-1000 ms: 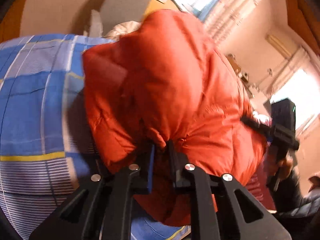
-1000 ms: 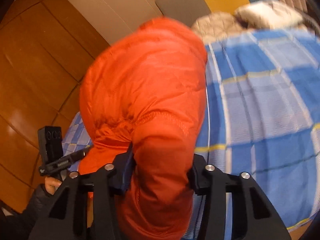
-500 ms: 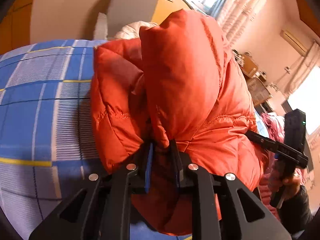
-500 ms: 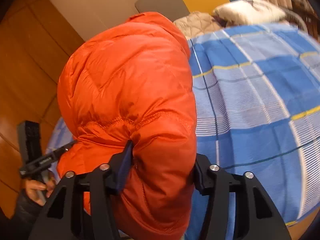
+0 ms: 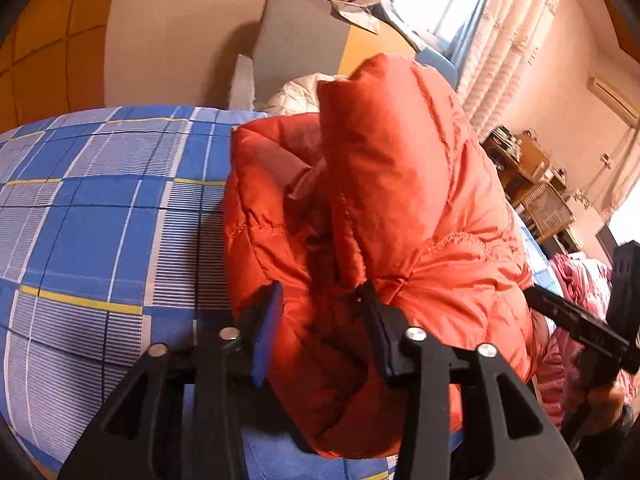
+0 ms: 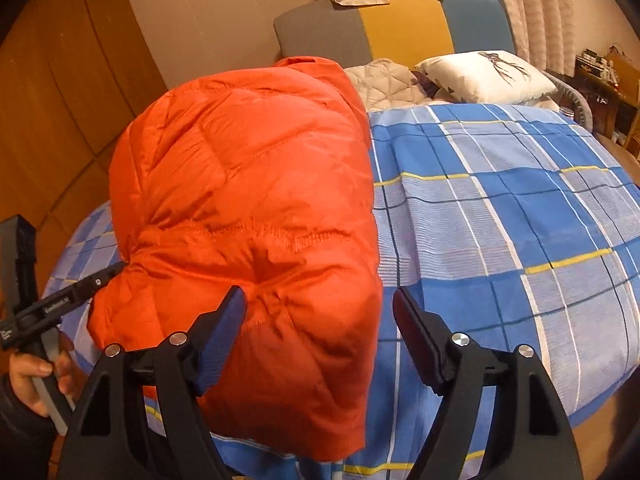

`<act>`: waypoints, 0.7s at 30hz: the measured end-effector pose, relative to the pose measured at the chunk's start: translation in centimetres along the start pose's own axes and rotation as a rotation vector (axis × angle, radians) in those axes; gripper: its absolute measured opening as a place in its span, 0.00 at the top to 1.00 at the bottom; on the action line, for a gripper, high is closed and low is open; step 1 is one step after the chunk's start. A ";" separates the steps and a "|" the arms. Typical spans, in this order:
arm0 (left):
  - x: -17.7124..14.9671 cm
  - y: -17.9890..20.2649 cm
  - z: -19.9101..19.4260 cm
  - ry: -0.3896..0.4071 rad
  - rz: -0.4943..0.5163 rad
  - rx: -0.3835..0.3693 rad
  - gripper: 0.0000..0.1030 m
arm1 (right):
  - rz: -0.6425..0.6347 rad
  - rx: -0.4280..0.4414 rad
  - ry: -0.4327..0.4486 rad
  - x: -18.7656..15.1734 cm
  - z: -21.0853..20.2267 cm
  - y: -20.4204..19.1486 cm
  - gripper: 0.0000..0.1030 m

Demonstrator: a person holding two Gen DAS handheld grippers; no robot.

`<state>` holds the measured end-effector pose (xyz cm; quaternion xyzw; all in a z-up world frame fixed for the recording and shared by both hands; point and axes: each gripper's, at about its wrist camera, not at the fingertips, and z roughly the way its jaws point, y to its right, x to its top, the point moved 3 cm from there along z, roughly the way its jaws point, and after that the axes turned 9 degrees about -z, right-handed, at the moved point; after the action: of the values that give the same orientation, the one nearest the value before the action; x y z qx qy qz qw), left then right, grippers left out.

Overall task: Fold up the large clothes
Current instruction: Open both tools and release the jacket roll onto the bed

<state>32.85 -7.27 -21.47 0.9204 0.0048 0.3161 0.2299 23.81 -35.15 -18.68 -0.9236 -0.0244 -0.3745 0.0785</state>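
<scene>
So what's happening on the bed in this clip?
A person with a hand-held gripper in each hand is folding an orange puffer jacket on a bed with a blue plaid cover. The jacket lies bundled on the cover. Both jaws are opening: the left hand-held gripper still has jacket fabric bulging between its fingers, and the right hand-held gripper stands wide around the jacket's near edge, its right finger clear of the fabric.

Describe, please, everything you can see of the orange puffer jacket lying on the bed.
The orange quilted puffer jacket looks like shiny, padded nylon with stitched seams. It lies folded into a thick bundle on the blue checked bedspread, near the bed's edge. The left gripper has a bunched fold between its opening fingers; the right gripper is also opening, its right finger clear of the fabric. Nothing else visibly touches it.
</scene>
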 end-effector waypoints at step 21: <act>-0.8 1.8 -3.7 0.120 0.047 0.071 0.33 | -0.078 -0.152 0.046 -0.5 -3.3 -3.5 0.11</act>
<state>29.80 -7.41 -18.58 0.9072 0.0080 0.3758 0.1889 20.80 -32.21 -16.22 -0.9163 -0.0300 -0.3993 -0.0059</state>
